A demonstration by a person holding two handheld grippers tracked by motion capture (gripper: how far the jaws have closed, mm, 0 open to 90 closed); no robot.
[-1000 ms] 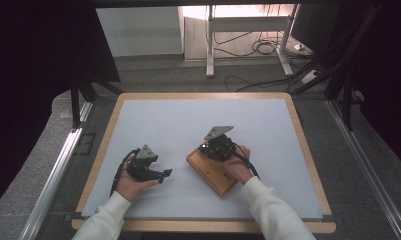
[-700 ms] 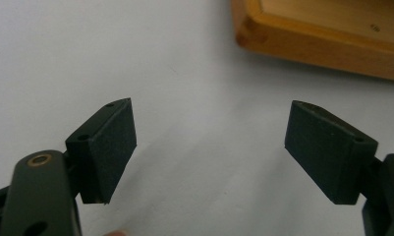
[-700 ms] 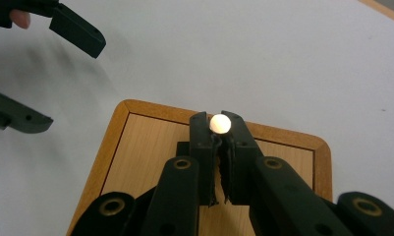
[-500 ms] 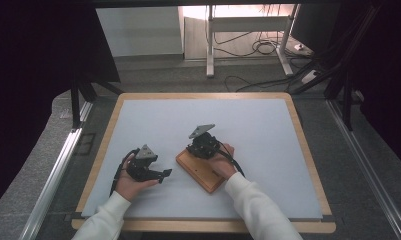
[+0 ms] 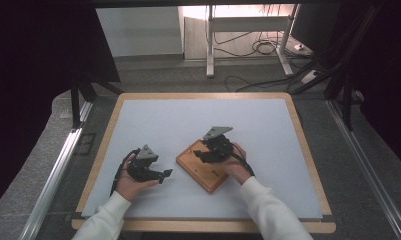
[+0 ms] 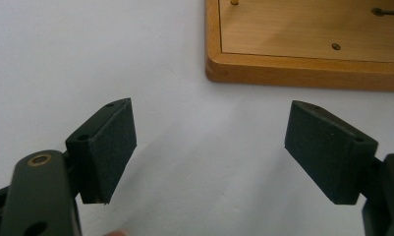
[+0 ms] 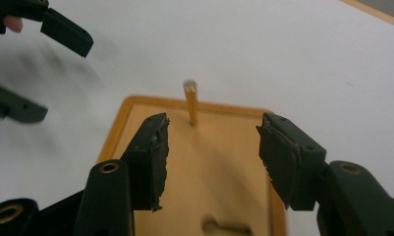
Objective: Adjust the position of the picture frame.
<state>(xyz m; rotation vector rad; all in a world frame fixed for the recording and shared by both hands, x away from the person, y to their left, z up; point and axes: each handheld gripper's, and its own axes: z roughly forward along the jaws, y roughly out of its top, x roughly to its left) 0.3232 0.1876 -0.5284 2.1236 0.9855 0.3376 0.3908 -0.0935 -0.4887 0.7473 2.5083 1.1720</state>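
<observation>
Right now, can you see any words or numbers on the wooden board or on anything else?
None can be read.
Wooden board: bare wood with small holes and one upright peg, no writing.
White mat: plain.
Both tongs: plain black, no labels.

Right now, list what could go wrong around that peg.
The peg stands upright in the board. The right gripper has just been opening, nothing between its jaws; a careless pull-back might clip the peg and tip it. The open left gripper rests apart, so the board could slide if bumped.
</observation>
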